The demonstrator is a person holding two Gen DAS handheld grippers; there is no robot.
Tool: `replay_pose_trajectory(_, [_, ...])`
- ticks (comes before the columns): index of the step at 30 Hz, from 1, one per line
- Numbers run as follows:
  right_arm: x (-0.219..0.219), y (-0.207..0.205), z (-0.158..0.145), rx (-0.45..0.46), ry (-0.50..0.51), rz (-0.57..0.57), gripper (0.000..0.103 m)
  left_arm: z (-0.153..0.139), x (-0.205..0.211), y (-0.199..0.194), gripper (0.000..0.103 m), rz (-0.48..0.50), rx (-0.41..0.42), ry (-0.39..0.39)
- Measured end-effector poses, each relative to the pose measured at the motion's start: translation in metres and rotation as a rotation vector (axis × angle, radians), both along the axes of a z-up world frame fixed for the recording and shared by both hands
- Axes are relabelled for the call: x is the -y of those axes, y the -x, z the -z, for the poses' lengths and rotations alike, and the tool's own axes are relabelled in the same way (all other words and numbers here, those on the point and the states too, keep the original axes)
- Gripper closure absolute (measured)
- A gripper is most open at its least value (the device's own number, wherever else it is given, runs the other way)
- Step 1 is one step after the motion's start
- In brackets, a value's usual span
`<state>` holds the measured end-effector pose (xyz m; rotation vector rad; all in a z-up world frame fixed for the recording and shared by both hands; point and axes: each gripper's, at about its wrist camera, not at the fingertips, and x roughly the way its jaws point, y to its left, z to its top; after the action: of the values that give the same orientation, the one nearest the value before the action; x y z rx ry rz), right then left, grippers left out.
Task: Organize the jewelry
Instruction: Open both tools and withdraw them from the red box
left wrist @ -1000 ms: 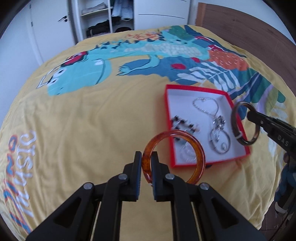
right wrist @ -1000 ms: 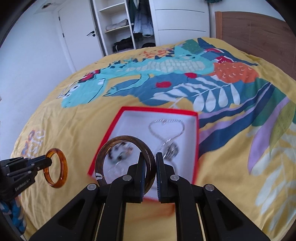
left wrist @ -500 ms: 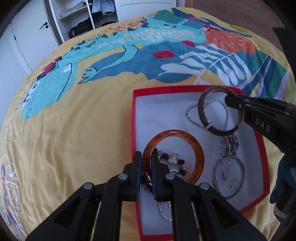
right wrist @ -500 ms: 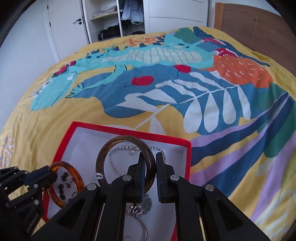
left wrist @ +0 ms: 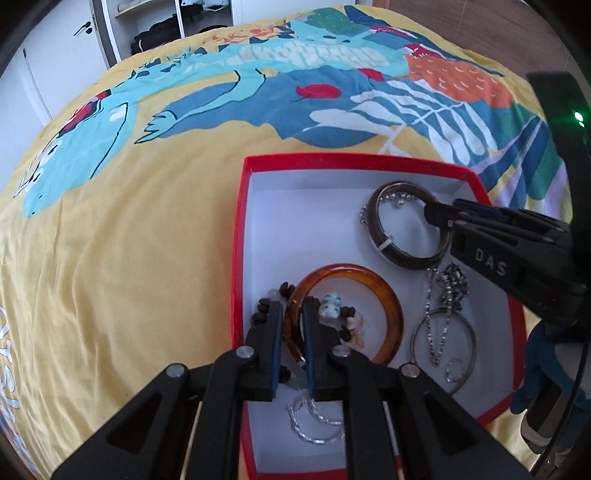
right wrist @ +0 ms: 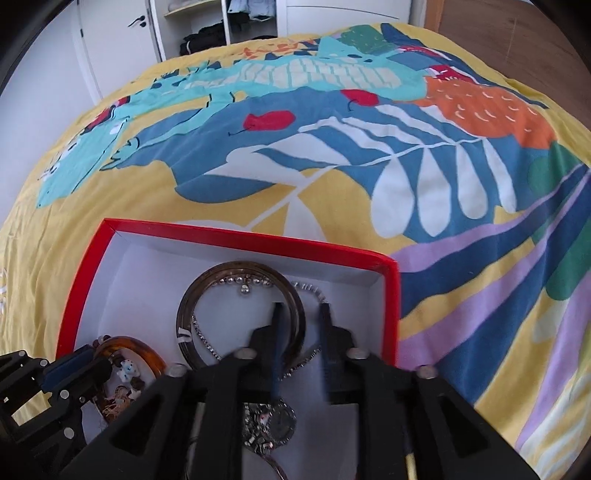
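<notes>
two bangles down in the red box

yellow bedspread (left wrist: 110,258) w/ a big teal-and-blue cartoon print covers the bed. white wardrobe (right wrist: 192,22) w/ open shelves stands at the far end, wooden headboard (left wrist: 480,33) at upper right.

red jewelry box (left wrist: 238,236) w/ white inside sits on the spread, lid off.

left gripper (left wrist: 293,332) reaches into the box's near left part. fingers narrow, clamped on the rim of the amber bangle (left wrist: 384,291), which lies flat over a dark beaded bracelet (left wrist: 263,310) w/ a small pale blue charm (left wrist: 330,308).

right gripper (right wrist: 300,325) comes in from the right side. fingers spread apart, one inside the dark brown bangle (right wrist: 192,295) and one outside its rim; no squeeze on it. that bangle lies in the box's far right part, on top of a silver bead chain (left wrist: 397,199).

near right part of the box: thin silver hoop (left wrist: 419,332) w/ a silver chain (left wrist: 430,314) draped across. a twisted silver piece (left wrist: 314,424) lies at the near edge, partly hidden behind the left gripper.
</notes>
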<state>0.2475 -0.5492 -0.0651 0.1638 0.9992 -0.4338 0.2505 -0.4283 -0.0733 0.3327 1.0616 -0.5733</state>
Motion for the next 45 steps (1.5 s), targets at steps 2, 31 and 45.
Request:
replay_pose_trajectory(2, [0.0, 0.008, -0.01, 0.029, -0.014, 0.006, 0.063, -0.009, -0.004, 0.005, 0.087, 0.014, 0.003, 0.021])
replay_pose_trajectory(31, [-0.243, 0.192, -0.142, 0.284, -0.034, -0.119, 0.02, -0.158, -0.276, 0.174, 0.053, -0.24, 0.304, 0.076])
replay_pose_trajectory(45, [-0.335, 0.235, -0.156, 0.328, 0.057, -0.21, 0.012, -0.186, -0.374, 0.23, 0.053, -0.377, 0.407, 0.108])
